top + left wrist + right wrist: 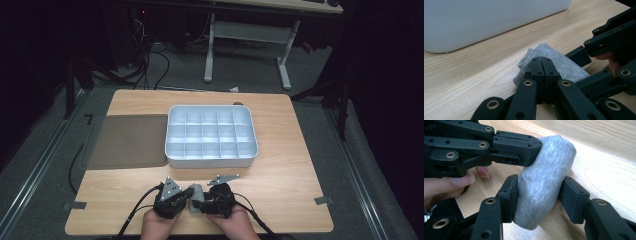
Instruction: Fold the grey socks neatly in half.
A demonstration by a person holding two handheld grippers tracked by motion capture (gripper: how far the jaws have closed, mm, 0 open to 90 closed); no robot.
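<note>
My right tongs (537, 195) pinch the grey sock (546, 180); my left tongs (541, 66), pressed together, nip its edge on the worktop (280, 185).

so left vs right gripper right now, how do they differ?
The left gripper has its jaws pressed together, against the grey rolled cloth; the right gripper has its jaws spread around the cloth's middle, squeezing it. In the high view the left's grey plate tilts up; the right's lies flatter. Both are black, hand-held, meeting at the cloth near the table's front edge.
</note>
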